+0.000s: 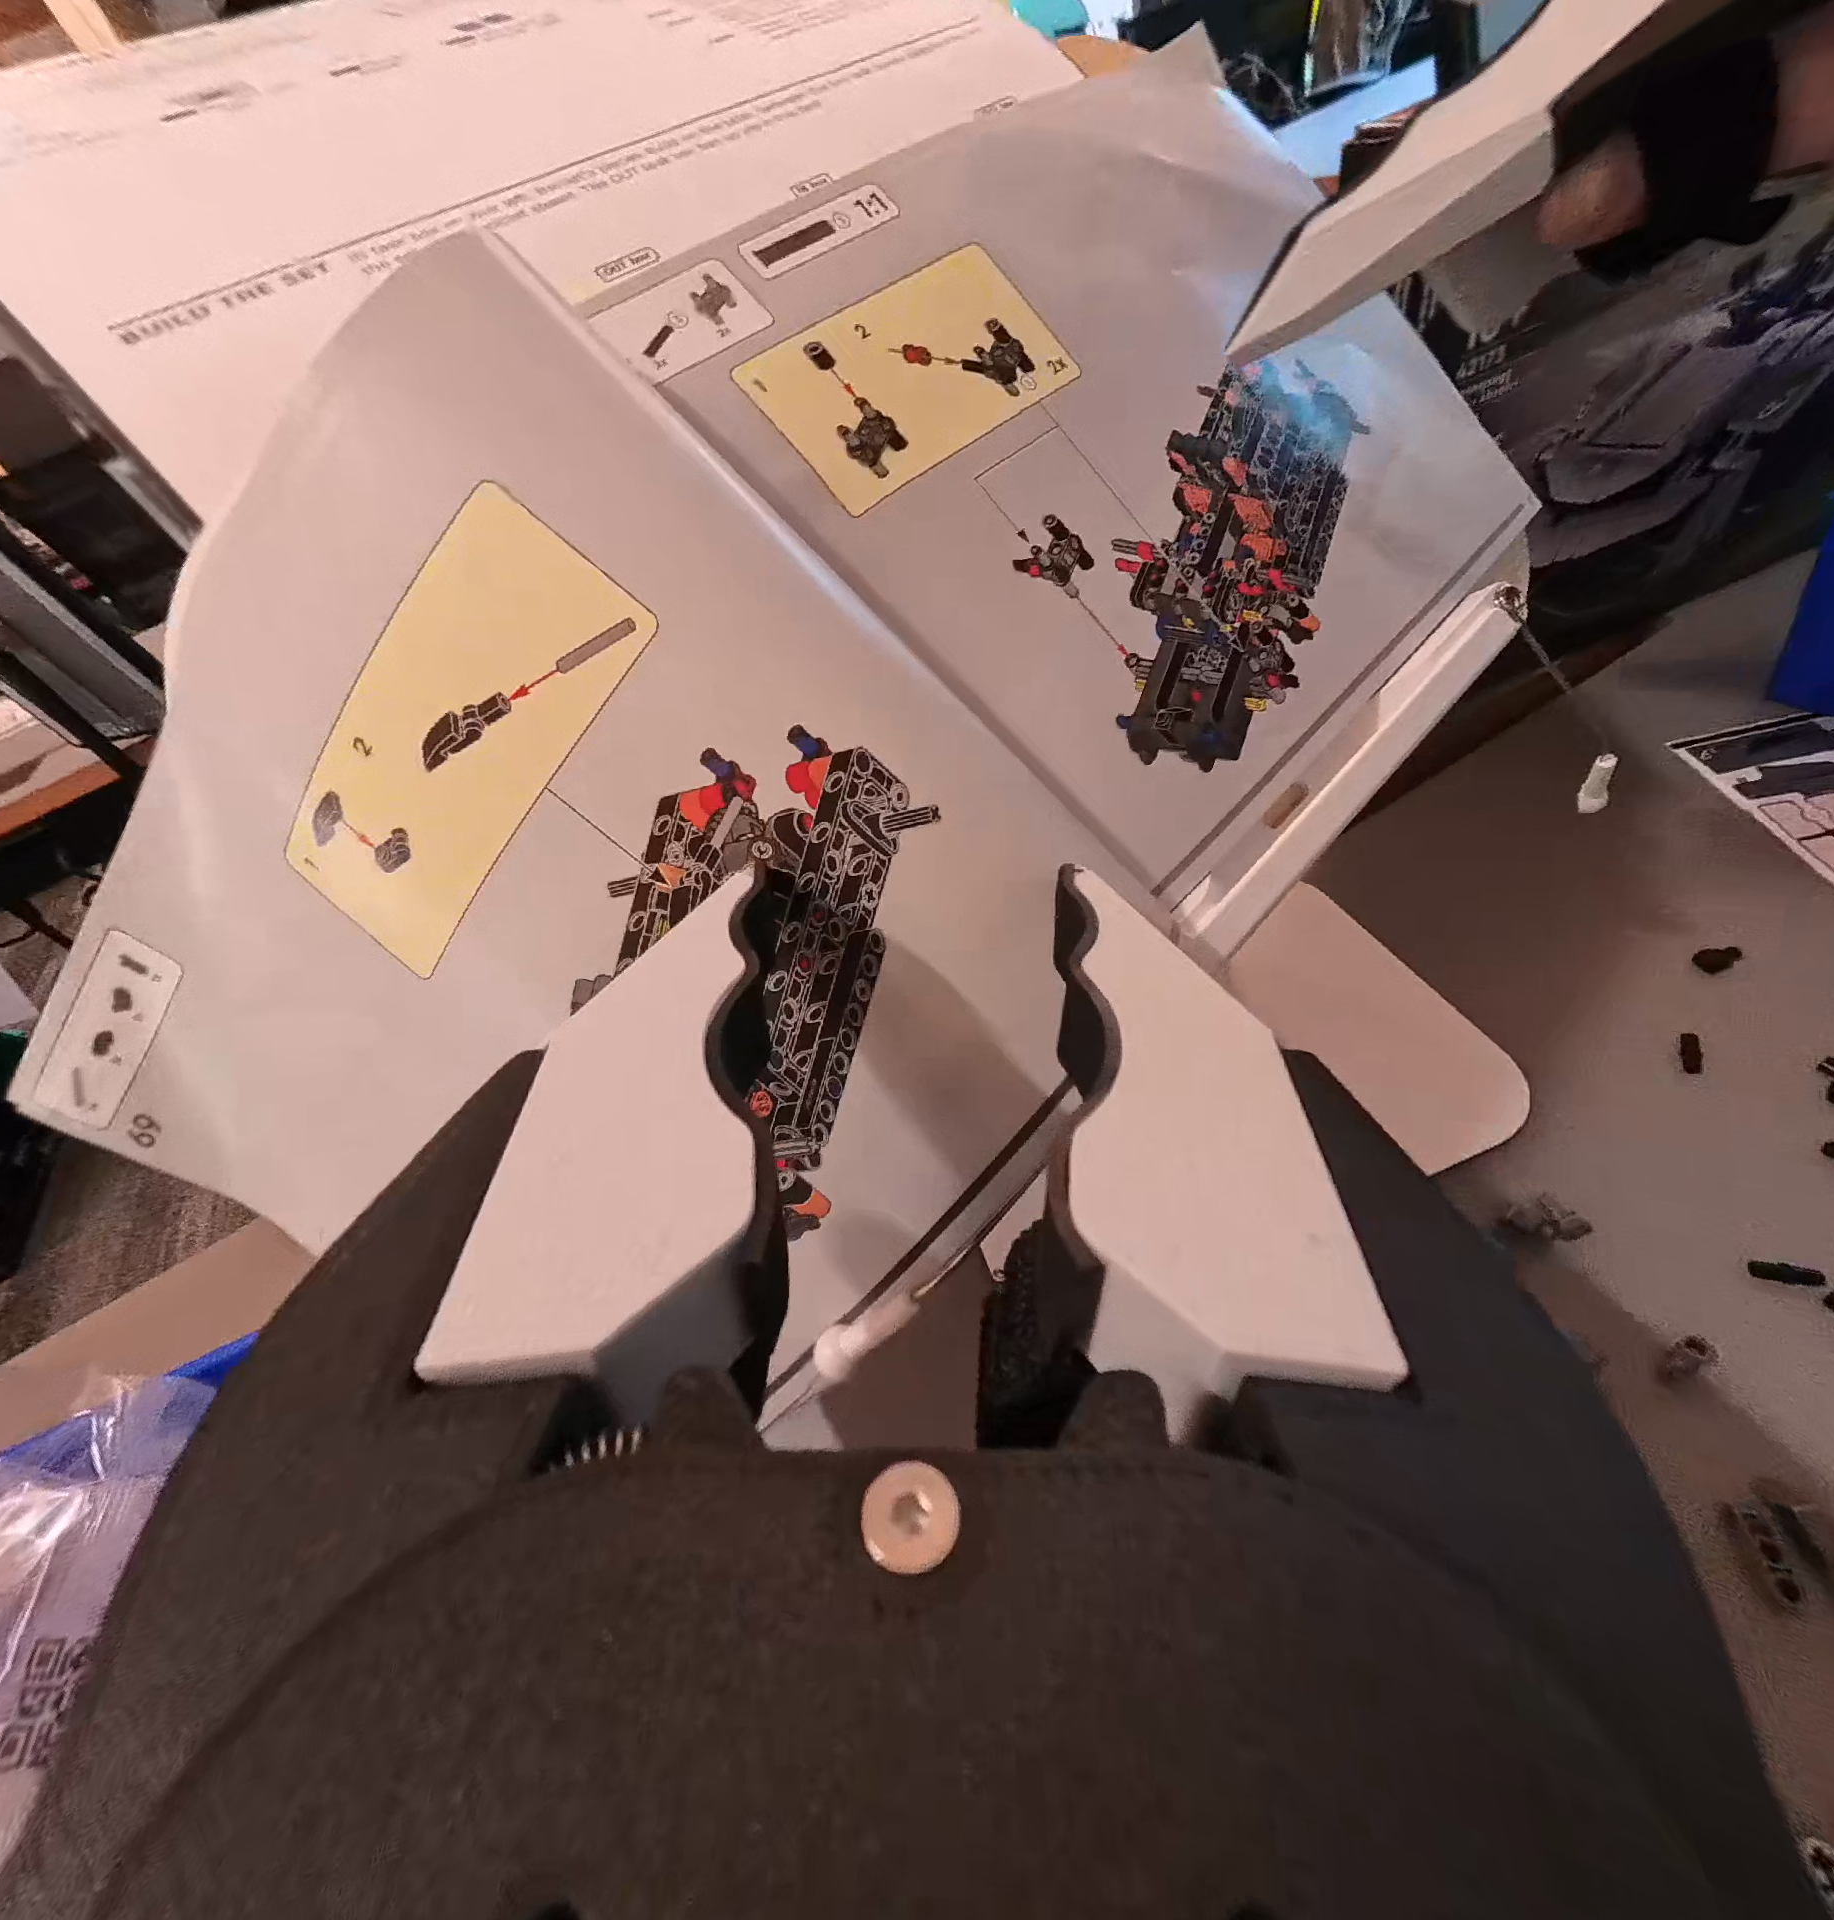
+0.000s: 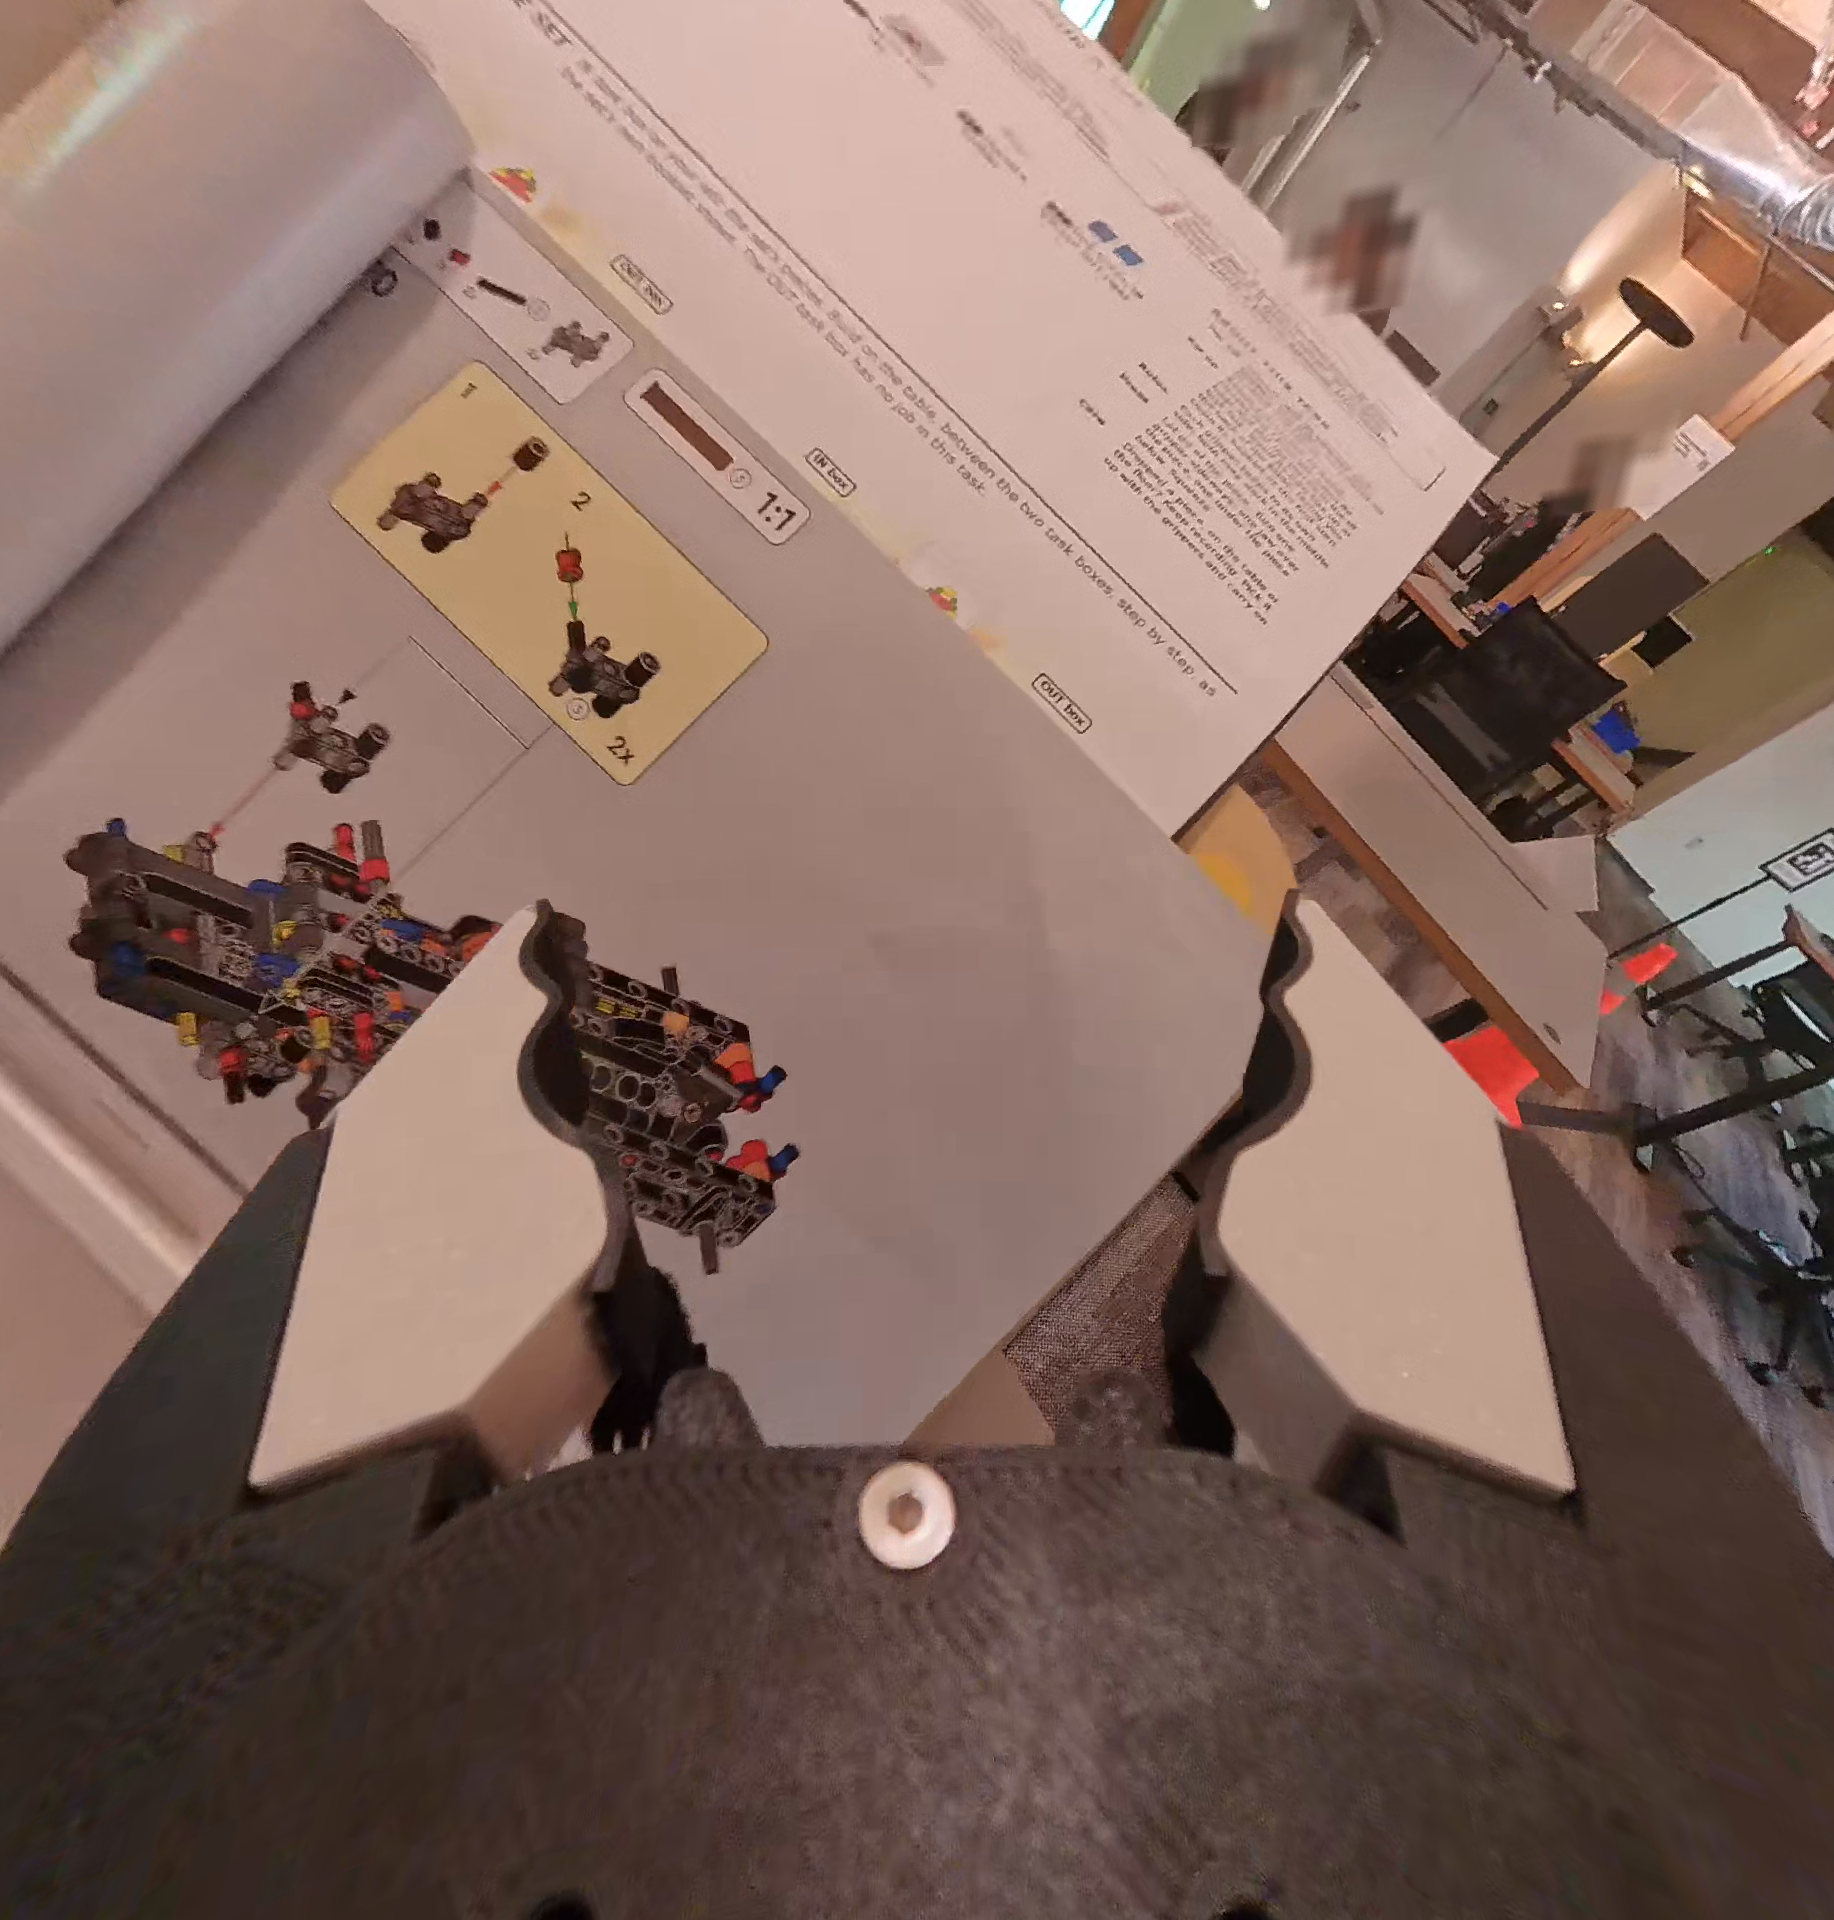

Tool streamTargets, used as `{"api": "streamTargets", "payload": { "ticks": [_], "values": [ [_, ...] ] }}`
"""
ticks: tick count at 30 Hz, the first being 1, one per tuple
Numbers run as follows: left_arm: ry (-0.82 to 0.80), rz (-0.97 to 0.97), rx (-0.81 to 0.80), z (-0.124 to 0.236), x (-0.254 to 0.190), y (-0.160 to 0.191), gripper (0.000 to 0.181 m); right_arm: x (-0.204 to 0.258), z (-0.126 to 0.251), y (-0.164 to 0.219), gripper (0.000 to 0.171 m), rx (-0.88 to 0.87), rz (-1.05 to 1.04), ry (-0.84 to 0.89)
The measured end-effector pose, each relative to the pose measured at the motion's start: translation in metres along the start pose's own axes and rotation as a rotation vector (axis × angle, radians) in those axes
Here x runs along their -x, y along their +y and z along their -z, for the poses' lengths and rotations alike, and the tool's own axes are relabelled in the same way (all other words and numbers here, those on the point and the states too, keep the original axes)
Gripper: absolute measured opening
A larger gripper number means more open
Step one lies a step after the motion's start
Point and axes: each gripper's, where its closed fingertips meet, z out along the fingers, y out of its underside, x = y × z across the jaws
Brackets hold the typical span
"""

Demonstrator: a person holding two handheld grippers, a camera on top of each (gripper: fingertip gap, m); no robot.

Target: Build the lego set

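**Instruction booklet consulted; both grippers empty**

The grey-paged paper instruction booklet (image 1: 892,540) stands propped open on a white tilted stand (image 1: 1339,790), at the rear of the grey table surface (image 1: 1578,1143). This placement presumably keeps the build steps readable while both tools remain free. One spread is visible: two pages, each bearing one yellow sub-assembly panel.

The left gripper (image 1: 908,894), with two white fingers, is released and grasps nothing; it points at the lower part of the left-hand page. The right gripper (image 2: 918,925) is likewise spread wide and empty, facing the right-hand page (image 2: 788,883). In the left wrist view, the right gripper shows at the top right corner, held in a black-gloved hand (image 1: 1702,156).

The lego set itself is not yet in hand. Small dark loose lego pieces (image 1: 1786,1278) lie scattered along the right edge of the table surface; roughly a dozen show, exact count uncertain. One dark set box (image 1: 1661,416) stands behind the stand. One large white printed sheet (image 1: 477,156) hangs behind the booklet.
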Motion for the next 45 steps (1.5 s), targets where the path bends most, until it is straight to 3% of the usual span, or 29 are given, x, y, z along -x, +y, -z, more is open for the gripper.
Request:
{"api": "streamTargets", "payload": {
  "ticks": [12,21,24,28,30,35,40,45],
  "values": [
    [0.008,-0.016,-0.038,0.007,0.006,0.011,0.053,0.005,-0.019,0.014,0.117,0.001,-0.018,-0.090],
    [0.016,-0.024,-0.038,0.007,0.006,0.013,0.052,0.010,-0.011,0.012,0.090,0.000,0.047,-0.073],
    [0.014,-0.020,-0.040,0.008,0.006,0.013,0.052,0.016,-0.002,0.006,0.062,0.001,0.108,-0.051],
    [0.012,-0.013,-0.039,0.009,0.007,0.013,0.052,0.031,0.020,-0.012,0.012,-0.031,0.121,-0.108],
    [0.015,-0.005,-0.040,0.011,0.007,0.013,0.052,0.044,0.033,-0.022,0.000,-0.031,0.087,-0.195],
    [0.063,0.014,-0.103,0.026,-0.007,-0.004,0.062,0.089,0.057,-0.054,0.000,0.000,-0.104,-0.458],
    [0.123,-0.054,-0.173,0.043,-0.050,-0.026,0.087,0.135,0.064,-0.108,0.000,-0.055,-0.382,-0.661],
    [0.230,0.023,-0.230,0.057,-0.082,-0.040,0.098,0.172,0.055,-0.159,0.019,-0.167,-0.559,-0.753]
  ]
}}
